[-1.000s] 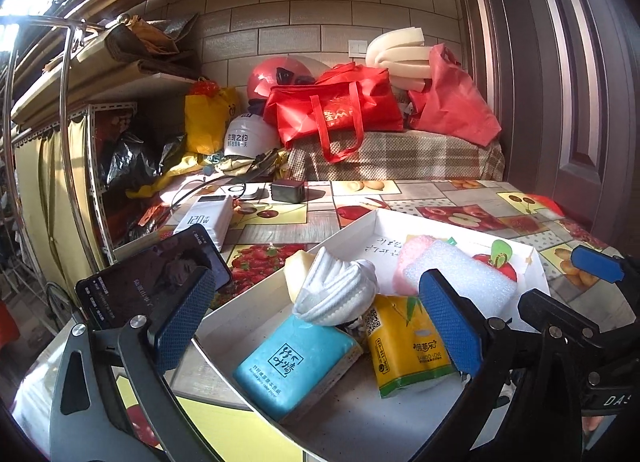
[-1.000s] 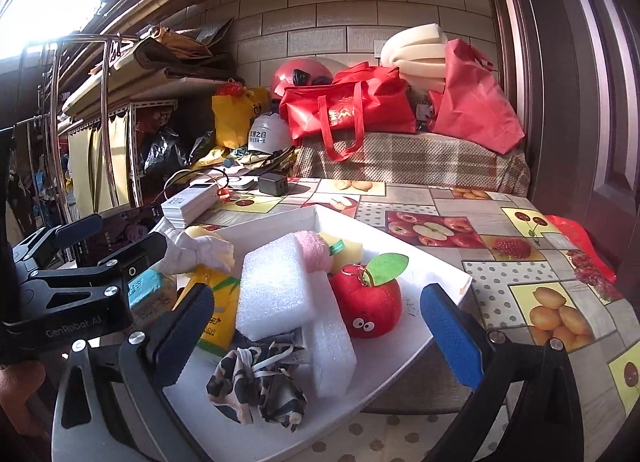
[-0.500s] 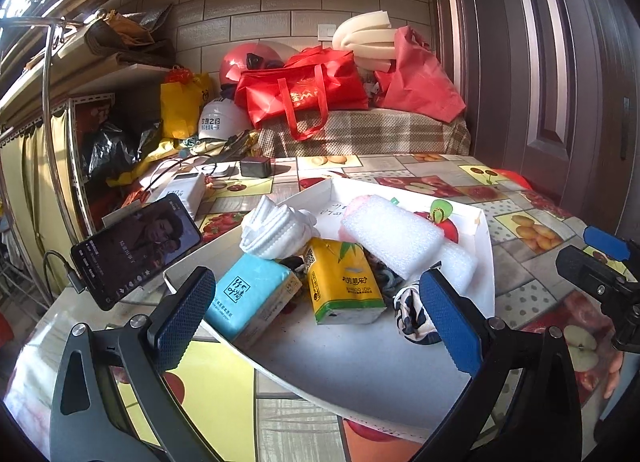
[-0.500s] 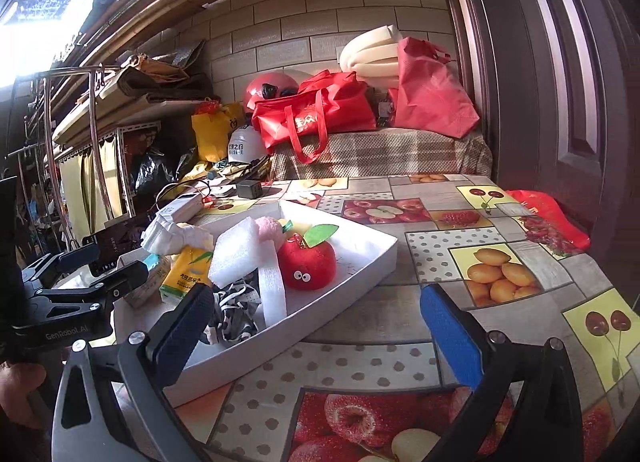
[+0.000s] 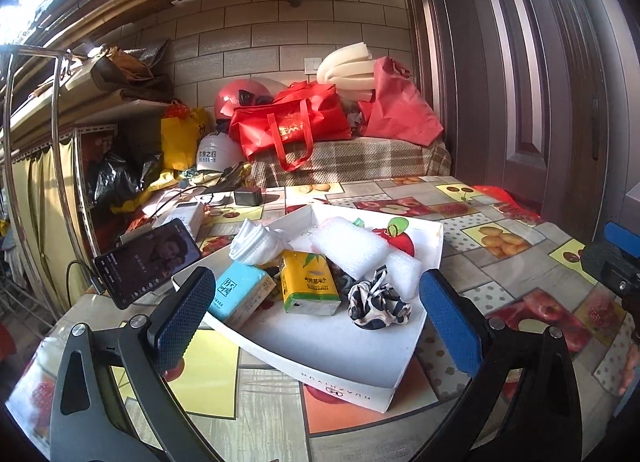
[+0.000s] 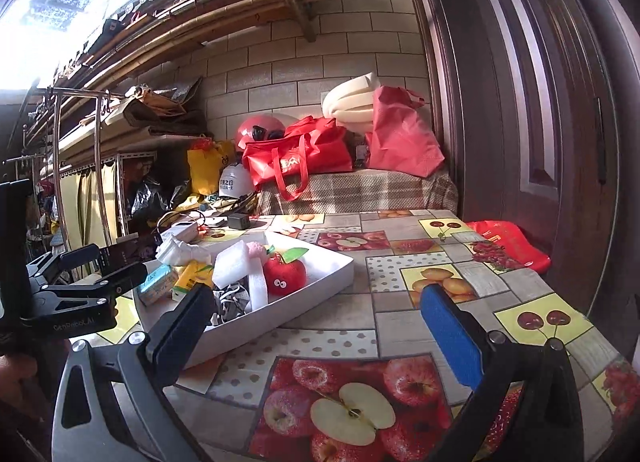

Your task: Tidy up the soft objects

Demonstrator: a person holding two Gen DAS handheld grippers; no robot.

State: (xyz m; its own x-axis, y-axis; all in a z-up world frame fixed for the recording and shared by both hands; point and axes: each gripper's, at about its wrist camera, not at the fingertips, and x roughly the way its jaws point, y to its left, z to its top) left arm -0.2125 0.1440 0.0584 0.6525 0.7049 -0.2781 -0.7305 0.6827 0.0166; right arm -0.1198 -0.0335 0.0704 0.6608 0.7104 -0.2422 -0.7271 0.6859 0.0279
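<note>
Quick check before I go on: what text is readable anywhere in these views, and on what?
"HUAZHIYUN": near wall of the white cardboard tray, seen upside down.
"GenRobot.AI": body of the left gripper.
Blue tissue pack, yellow tissue pack, white helmet, red tote bag: print unreadable.

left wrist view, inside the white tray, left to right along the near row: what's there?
Light blue tissue pack → yellow tissue pack with green leaf print → black-and-white patterned fabric scrunchie, all lying in the white cardboard tray.
</note>
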